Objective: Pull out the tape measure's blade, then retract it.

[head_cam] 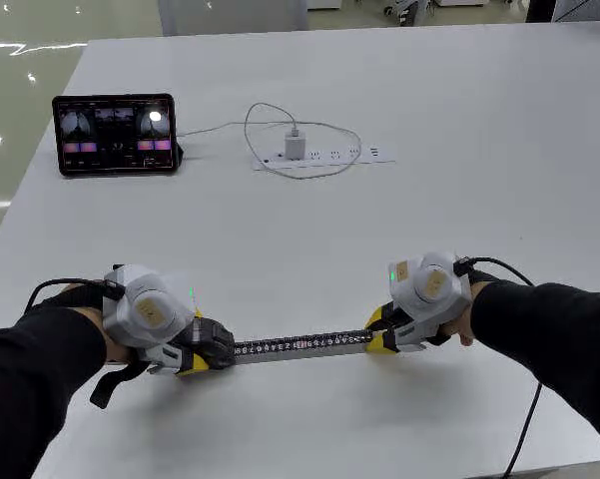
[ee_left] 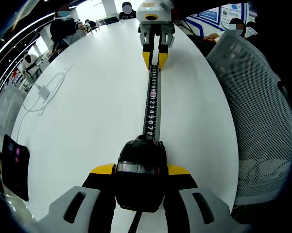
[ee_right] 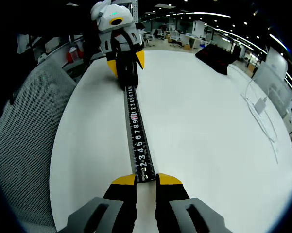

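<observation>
Left gripper (ee_left: pixel 140 170): you are pinching the tape measure's black case (ee_left: pixel 141 153) between the two yellow-tipped jaws, which are closing on its flanks at the bottom centre of the left gripper view. In the head view this gripper is sitting at the lower left.

Right gripper (ee_right: pixel 146 180): the jaws are pressing nearly together and appear to be nipping the free end of the blade (ee_right: pixel 137 141), at the bottom centre of the right gripper view. Whether the end hook itself is caught, I cannot tell.

Between the two: the blade is lying drawn out in a straight line from the case mouth to the right gripper, printed face up, running flat along the bench (head_cam: pixel 429 150) near its front edge. The grippers are standing well apart, each facing the other.

Farther out, upper left of the head view: a tablet (head_cam: pixel 115 133) is standing on the bench, with a power strip (head_cam: pixel 324 157) and looped white cable (head_cam: pixel 319 128) toward the upper centre, well clear of the work.

Step, as judged: you are in the pull-out, at or close to its end; the retraction is not yet done.

Next move calls for: walking the right gripper back toward the case along the blade's own line, holding the case steady, and letting the blade feed in under control rather than snapping.
</observation>
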Motion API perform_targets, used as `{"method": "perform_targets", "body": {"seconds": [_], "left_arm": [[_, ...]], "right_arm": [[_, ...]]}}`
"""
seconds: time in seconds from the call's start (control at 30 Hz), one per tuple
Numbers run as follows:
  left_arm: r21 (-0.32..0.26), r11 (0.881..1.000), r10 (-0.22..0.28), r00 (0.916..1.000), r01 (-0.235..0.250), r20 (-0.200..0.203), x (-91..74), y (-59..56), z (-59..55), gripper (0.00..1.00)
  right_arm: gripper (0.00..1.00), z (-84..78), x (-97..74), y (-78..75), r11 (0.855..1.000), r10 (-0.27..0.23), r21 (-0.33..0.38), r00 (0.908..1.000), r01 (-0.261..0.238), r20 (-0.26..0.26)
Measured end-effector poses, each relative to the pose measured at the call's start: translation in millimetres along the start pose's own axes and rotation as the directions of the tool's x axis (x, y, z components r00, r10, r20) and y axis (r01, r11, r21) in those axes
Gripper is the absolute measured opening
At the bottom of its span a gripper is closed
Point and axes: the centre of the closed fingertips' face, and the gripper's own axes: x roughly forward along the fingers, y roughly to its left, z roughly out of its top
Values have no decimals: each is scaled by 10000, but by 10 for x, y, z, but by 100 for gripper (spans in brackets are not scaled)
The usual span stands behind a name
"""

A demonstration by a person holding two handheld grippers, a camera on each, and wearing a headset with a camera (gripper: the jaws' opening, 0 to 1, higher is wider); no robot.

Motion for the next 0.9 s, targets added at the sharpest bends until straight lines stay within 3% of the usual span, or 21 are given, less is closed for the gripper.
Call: {"method": "perform_targets", "body": {"seconds": [0.9], "left_arm": [[-31, 10000, 54, 10000, -54, -7, 4, 3, -3, 32]], "right_arm": [[10, -89, -49, -27, 10000, -41, 39, 10000, 41, -88]]}}
